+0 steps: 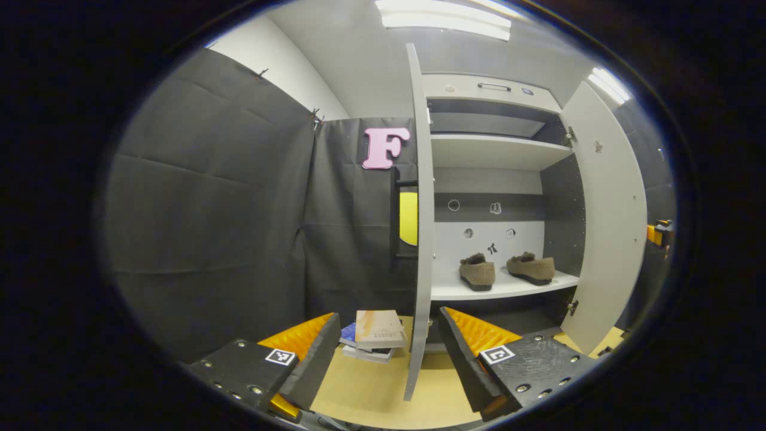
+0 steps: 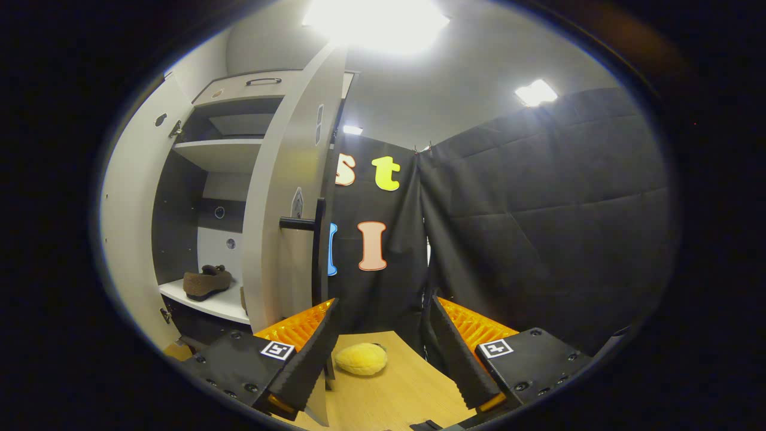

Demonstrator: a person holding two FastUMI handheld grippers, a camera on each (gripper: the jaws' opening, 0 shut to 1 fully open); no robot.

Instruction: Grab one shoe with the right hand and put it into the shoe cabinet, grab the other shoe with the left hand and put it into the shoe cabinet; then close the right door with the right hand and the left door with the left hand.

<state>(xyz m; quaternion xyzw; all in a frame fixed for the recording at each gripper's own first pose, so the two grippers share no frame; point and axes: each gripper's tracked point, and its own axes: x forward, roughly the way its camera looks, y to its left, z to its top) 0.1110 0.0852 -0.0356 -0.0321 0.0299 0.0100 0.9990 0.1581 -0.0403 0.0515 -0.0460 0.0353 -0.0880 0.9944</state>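
In the left gripper view, the left gripper (image 1: 383,353) is seen with its two fingers spread wide, and nothing is held between them. The edge of the left door (image 1: 419,221) is seen between the fingers, standing open and turned almost edge-on to the camera. Just beyond the fingers, a small stack of books (image 1: 374,342) is lying on the wooden floor (image 1: 371,395). Behind the door, the shoe cabinet (image 1: 497,155) is open, and both shoes are placed on its lower shelf (image 1: 502,288): one shoe (image 1: 477,271) to the left, the other shoe (image 1: 531,267) just beside it, apart from each other.

In the right gripper view, the right gripper (image 2: 380,353) is also held with its fingers wide apart and empty. A yellow soft object (image 2: 361,358), perhaps a plush toy, is lying on the floor between the fingers. The right door (image 2: 284,197) is standing open to the left, and its dark handle (image 2: 311,239) is seen near the left finger, though contact cannot be judged.
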